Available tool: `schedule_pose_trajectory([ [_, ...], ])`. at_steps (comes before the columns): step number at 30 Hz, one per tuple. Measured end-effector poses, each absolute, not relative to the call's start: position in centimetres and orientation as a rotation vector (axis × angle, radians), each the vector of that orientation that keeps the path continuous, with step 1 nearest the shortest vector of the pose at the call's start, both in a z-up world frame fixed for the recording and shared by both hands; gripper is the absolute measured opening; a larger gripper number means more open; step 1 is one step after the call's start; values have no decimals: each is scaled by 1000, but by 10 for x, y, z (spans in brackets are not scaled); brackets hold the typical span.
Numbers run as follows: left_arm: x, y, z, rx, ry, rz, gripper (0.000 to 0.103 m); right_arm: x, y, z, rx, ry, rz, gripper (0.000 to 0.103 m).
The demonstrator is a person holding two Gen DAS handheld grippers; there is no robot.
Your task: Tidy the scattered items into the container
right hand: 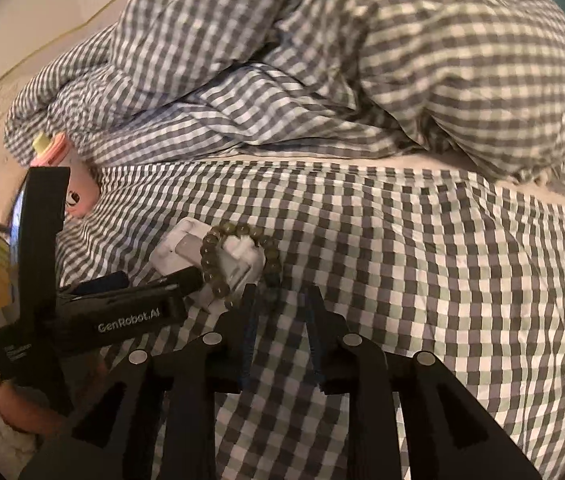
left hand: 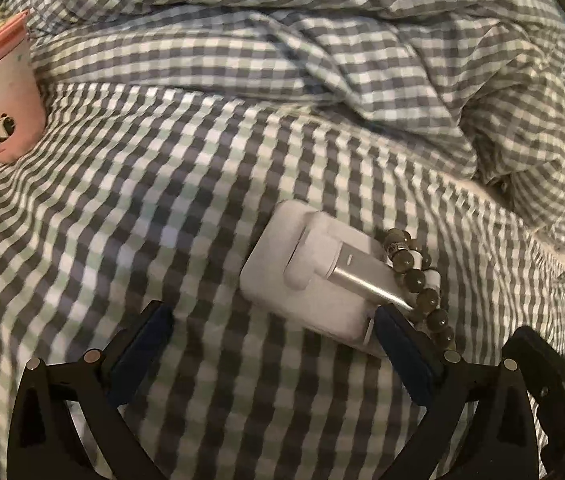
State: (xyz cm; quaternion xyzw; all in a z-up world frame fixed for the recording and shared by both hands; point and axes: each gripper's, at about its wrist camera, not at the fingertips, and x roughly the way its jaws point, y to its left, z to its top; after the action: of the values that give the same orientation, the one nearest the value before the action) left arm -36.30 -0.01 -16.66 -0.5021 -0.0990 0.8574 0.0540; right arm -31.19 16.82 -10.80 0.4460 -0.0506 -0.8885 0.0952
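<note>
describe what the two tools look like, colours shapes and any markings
Both are matte black. The left tool and right tool have angular linkage arms with round silver pivot pins and dark blue finger pads. White "GenRobot.AI" lettering marks the left tool's body in the right wrist view.

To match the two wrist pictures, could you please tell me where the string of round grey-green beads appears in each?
Left wrist view: the grey-green bead bracelet lies lower right, draped along the right edge of the white rectangular power adapter.
Right wrist view: the bracelet sits left of centre, looped over the same adapter.
Shared landmark: the pink cartoon-printed box on the bed.
</note>
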Motion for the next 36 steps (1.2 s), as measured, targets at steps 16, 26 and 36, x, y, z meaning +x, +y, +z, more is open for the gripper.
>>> schedule_pose_trajectory([
  [16,-357,-33,-158,-1492,-502,2497,52,-313,116,-106,1146,102,-2543,65],
  [26,-371,-52,-162,-1556,-486,2629,83,-345,84,-152,1314,233,-2510,32],
  [36,-373,-31,-168,-1515,-469,2558,103,-304,152,-110,1221,-104,-2601,11],
])
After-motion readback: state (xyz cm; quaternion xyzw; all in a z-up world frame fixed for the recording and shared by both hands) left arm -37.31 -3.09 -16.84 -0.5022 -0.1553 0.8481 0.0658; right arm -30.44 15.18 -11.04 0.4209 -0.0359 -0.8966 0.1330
